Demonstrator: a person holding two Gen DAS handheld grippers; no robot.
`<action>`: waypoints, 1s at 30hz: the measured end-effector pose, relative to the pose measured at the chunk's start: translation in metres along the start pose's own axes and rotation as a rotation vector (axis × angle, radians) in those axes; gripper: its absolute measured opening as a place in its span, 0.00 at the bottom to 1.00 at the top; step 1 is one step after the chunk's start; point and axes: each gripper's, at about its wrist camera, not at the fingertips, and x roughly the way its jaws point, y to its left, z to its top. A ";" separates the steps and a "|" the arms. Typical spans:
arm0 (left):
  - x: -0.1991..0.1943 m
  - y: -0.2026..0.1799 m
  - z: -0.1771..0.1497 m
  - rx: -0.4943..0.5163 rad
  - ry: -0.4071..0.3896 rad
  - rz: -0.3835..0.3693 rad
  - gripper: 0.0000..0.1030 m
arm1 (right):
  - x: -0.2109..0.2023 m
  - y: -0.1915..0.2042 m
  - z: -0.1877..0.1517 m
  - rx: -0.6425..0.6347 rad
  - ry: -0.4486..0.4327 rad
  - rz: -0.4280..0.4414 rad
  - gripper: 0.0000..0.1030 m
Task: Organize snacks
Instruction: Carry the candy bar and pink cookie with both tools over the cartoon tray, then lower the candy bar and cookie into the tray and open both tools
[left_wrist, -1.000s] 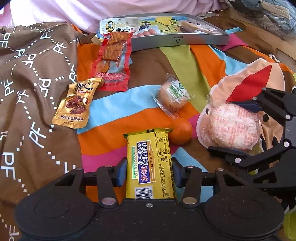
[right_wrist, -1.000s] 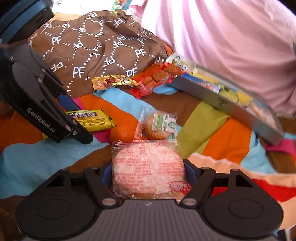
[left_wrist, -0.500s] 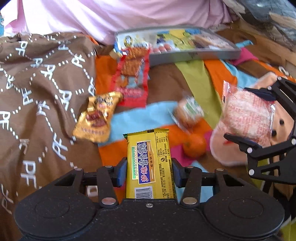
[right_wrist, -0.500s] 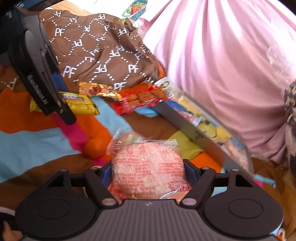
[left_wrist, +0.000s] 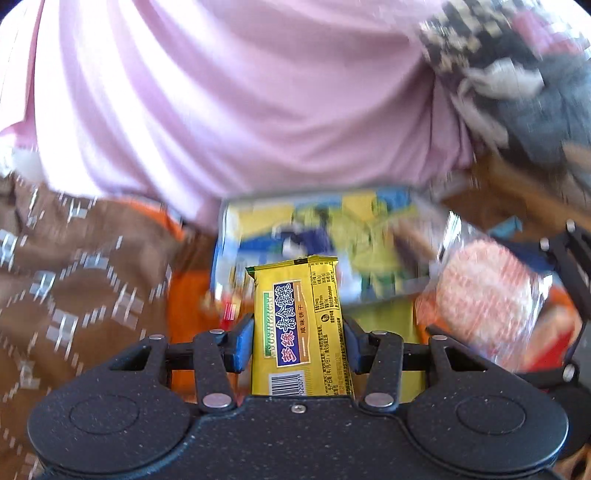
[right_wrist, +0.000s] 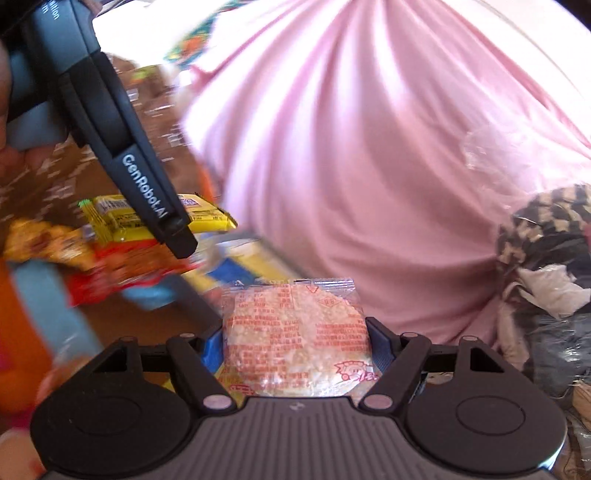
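- Left hand-held gripper (left_wrist: 298, 343): jaws clamped on a yellow rectangular foil biscuit packet (left_wrist: 299, 325), held lengthwise, its far end over the near edge of the grey shallow snack tray (left_wrist: 332, 236).
- Right hand-held gripper (right_wrist: 295, 345): jaws clamped on a round puffed-rice cake in clear printed wrap (right_wrist: 297, 339), to the right of the biscuit packet, near the tray's right part.
- A pink draped fabric (left_wrist: 240, 110) rises behind the tray.
- A brown patterned cloth (left_wrist: 74, 277) lies left of the tray.
- The tray contents are blurred.
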 end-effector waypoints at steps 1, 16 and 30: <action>0.004 0.000 0.008 -0.007 -0.021 0.003 0.49 | 0.008 -0.005 0.002 0.015 -0.002 -0.019 0.76; 0.108 -0.009 0.085 -0.134 -0.147 0.117 0.49 | 0.106 -0.038 0.005 0.139 0.034 -0.176 0.76; 0.177 -0.010 0.079 -0.223 0.027 0.139 0.49 | 0.134 -0.032 -0.018 0.218 0.132 -0.098 0.76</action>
